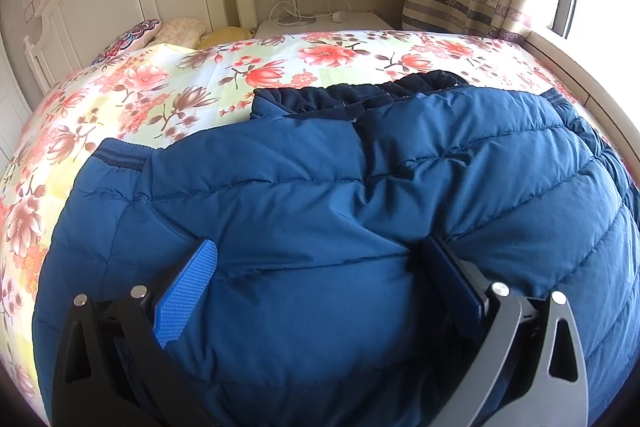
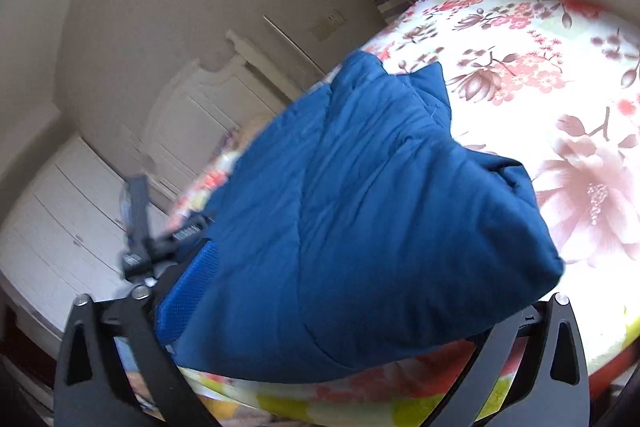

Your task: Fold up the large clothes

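Between the spread fingers of the left gripper (image 1: 316,263) a thick fold of the jacket (image 1: 340,187) is bracketed, not clearly pinched, on the bed (image 1: 160,87). A lifted flap fills the right gripper (image 2: 320,291); whether it is pinched cannot be told. Slippery padding could slide out; the flap could flop back.

the left tool (image 1: 316,259) stands wide open over the blue padded jacket (image 1: 360,195), which lies on the flowered bed (image 1: 168,87).
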A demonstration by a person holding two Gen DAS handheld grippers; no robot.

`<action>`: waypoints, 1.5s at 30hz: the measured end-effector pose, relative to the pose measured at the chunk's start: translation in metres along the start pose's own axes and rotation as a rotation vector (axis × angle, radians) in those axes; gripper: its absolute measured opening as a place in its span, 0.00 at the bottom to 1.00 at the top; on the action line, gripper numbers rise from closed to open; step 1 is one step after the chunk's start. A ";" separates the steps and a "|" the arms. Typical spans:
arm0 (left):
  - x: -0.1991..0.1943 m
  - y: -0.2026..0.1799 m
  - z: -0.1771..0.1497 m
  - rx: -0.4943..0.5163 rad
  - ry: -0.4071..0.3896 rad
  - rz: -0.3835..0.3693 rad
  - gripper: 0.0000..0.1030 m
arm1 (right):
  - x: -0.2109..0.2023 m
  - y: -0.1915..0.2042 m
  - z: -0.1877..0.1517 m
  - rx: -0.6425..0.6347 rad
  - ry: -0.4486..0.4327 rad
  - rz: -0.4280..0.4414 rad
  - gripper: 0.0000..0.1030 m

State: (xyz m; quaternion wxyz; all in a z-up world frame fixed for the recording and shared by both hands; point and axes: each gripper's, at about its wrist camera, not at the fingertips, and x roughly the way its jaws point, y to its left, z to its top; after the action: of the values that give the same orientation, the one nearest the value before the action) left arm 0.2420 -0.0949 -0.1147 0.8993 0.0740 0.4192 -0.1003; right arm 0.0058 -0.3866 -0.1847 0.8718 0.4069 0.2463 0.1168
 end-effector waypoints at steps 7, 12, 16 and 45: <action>-0.004 -0.001 0.007 0.007 0.022 0.006 0.98 | -0.002 0.005 0.005 -0.081 0.001 -0.037 0.32; 0.000 0.002 0.046 0.036 0.001 0.130 0.98 | -0.003 0.013 0.002 -0.123 -0.027 -0.052 0.31; 0.042 0.004 0.063 0.055 0.119 0.188 0.97 | -0.010 0.023 0.000 -0.190 -0.043 -0.067 0.31; -0.199 0.249 -0.111 -0.413 -0.364 -0.182 0.92 | 0.175 0.318 -0.251 -1.740 0.180 -0.188 0.32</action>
State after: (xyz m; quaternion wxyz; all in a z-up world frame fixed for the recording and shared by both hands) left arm 0.0949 0.1937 -0.0207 0.9431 -0.1678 0.2675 -0.1044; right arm 0.0226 0.0518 -0.1365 0.8561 -0.4343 0.1703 0.2224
